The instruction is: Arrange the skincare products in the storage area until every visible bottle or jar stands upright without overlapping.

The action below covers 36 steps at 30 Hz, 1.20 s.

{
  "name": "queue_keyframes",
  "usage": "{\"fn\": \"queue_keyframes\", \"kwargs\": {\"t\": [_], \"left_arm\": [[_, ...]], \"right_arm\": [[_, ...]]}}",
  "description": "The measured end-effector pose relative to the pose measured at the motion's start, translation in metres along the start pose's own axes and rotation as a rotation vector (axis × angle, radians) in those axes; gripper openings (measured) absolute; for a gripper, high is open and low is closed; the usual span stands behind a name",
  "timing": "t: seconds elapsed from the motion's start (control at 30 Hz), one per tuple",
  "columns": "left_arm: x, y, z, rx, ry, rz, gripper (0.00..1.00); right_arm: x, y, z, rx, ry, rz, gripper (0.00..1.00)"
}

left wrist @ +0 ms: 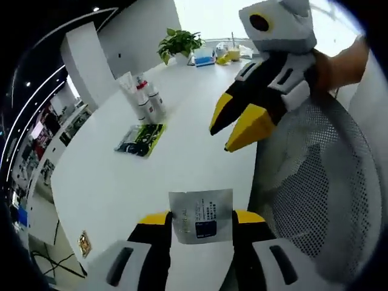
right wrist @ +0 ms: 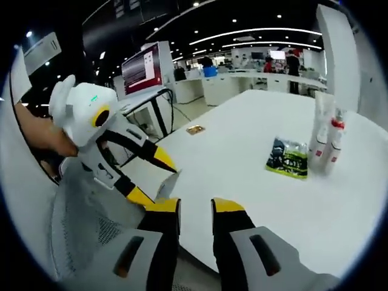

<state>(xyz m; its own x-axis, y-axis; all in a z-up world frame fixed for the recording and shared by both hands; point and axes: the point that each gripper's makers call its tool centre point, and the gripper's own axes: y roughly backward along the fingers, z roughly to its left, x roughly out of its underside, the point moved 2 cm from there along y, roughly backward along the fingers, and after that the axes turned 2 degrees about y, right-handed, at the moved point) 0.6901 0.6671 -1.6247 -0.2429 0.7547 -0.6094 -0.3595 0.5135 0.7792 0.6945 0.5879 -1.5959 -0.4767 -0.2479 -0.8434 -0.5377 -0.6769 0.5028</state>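
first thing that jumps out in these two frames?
The silver sachet pinched between the left gripper fingers, low in the left gripper view. Next, the right gripper, open, over the white table edge beside a mesh chair. Farther back stand packaged bottles beside a green packet.

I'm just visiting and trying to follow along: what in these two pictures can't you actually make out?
- Sachet held by the left gripper: print too small to read.
- Green packet in the left gripper view: label blurred by distance.
- Bottles in the right gripper view: labels too small; their wrap blurs them.
- Small object on the table: too small to identify.
- Right gripper: nothing visible between its jaws.
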Motion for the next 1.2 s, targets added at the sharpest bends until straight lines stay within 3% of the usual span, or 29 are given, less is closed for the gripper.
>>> {"fn": "queue_keyframes", "kwargs": {"t": [0.1,0.3,0.67,0.87,1.2], "left_arm": [[-0.007,-0.001,-0.007,-0.007,-0.036,-0.017,0.40],[-0.015,-0.003,-0.016,-0.017,-0.110,-0.029,0.40],[-0.036,0.002,-0.030,-0.054,-0.214,-0.099,0.40],[-0.044,0.005,-0.035,-0.085,-0.315,-0.127,0.40],[-0.045,0.002,-0.035,-0.083,-0.327,-0.144,0.40]], "right_arm": [[0.003,-0.002,0.009,-0.066,-0.076,0.017,0.18],[-0.002,0.000,0.007,-0.090,-0.149,-0.010,0.16],[0.004,-0.003,0.013,-0.109,-0.144,0.031,0.12],[0.007,-0.004,0.016,-0.139,-0.178,0.052,0.05],[0.010,-0.002,0.016,-0.134,-0.216,0.075,0.00]]}}
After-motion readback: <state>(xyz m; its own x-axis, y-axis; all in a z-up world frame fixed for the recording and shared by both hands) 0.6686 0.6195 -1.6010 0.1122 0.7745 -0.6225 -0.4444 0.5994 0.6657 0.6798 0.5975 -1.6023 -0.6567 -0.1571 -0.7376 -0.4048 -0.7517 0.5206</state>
